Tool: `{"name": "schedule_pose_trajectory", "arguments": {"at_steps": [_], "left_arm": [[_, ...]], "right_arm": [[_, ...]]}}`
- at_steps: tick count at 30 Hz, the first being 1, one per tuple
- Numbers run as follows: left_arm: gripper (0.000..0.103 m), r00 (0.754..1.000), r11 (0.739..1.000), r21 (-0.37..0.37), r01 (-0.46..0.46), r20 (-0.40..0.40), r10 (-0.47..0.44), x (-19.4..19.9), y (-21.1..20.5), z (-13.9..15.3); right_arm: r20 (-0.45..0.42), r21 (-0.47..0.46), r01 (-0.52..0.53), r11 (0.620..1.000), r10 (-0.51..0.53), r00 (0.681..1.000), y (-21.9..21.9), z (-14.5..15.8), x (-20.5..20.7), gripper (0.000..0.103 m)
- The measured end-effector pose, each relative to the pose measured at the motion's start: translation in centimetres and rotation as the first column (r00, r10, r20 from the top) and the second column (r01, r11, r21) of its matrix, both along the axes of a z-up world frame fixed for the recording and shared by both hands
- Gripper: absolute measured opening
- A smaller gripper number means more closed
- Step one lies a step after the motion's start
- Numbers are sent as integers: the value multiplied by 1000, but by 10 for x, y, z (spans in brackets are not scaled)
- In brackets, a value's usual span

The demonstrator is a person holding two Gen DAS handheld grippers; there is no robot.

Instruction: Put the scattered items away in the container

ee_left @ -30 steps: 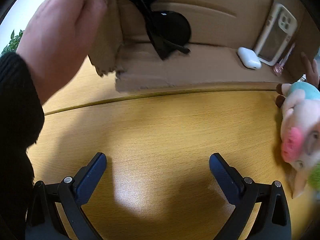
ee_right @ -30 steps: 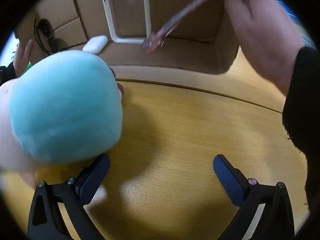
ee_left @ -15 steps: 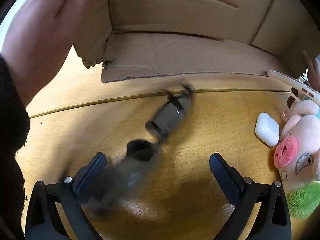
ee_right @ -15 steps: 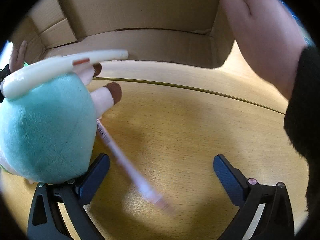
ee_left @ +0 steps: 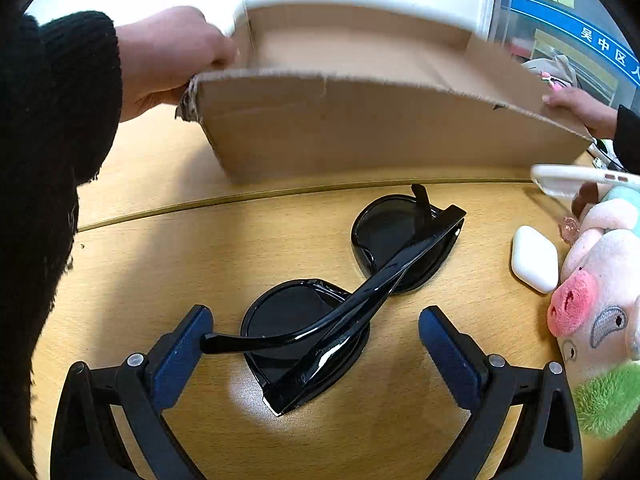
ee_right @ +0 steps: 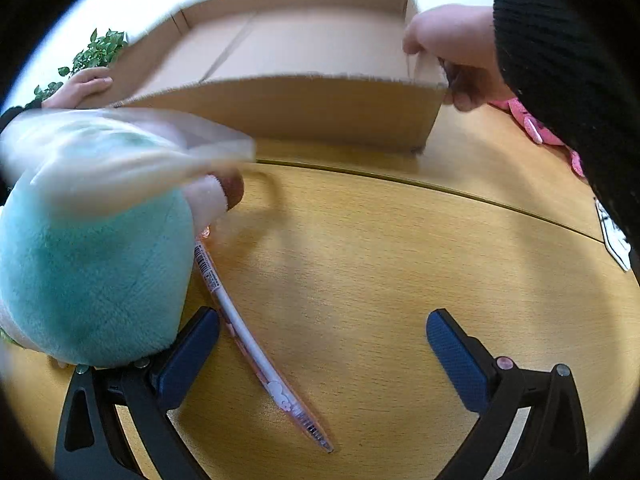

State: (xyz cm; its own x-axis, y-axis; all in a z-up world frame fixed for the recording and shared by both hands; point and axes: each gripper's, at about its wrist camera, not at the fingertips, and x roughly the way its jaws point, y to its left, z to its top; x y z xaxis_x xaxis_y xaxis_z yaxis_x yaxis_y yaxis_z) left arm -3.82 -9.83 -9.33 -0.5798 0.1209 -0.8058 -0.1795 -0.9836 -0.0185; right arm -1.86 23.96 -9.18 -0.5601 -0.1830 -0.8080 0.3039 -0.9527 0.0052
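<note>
A cardboard box [ee_left: 384, 136] stands upright at the back of the wooden table, held at both ends by a person's hands; it also shows in the right wrist view [ee_right: 304, 104]. Black sunglasses [ee_left: 352, 300] lie between the fingers of my open left gripper [ee_left: 316, 344]. A white earbud case [ee_left: 534, 258], a clear phone case [ee_left: 580, 178] and a pig plush [ee_left: 600, 304] lie at the right. My right gripper [ee_right: 322, 354] is open, with a pink pen [ee_right: 256, 352] lying between its fingers and the plush's teal back [ee_right: 88, 280] at its left finger.
A person's left hand [ee_left: 168, 60] and right hand [ee_right: 452, 48] grip the box's ends. A green plant [ee_right: 92, 56] stands behind the box. A pink object [ee_right: 536, 128] and a white card [ee_right: 616, 236] lie at the table's right.
The box was tipped and its contents spilled onto the table. The sunglasses, earbud case, phone case and pen slid out. The box now stands upright and looks empty.
</note>
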Motion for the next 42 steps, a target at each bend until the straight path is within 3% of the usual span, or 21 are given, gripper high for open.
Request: {"name": "schedule_pose_trajectory", "arguments": {"at_steps": [42], "left_arm": [[103, 1000, 1000, 0, -3, 1, 3, -1, 2, 0]], "right_arm": [[2, 1, 0, 1000, 0, 1000, -4, 0, -4, 103]]}}
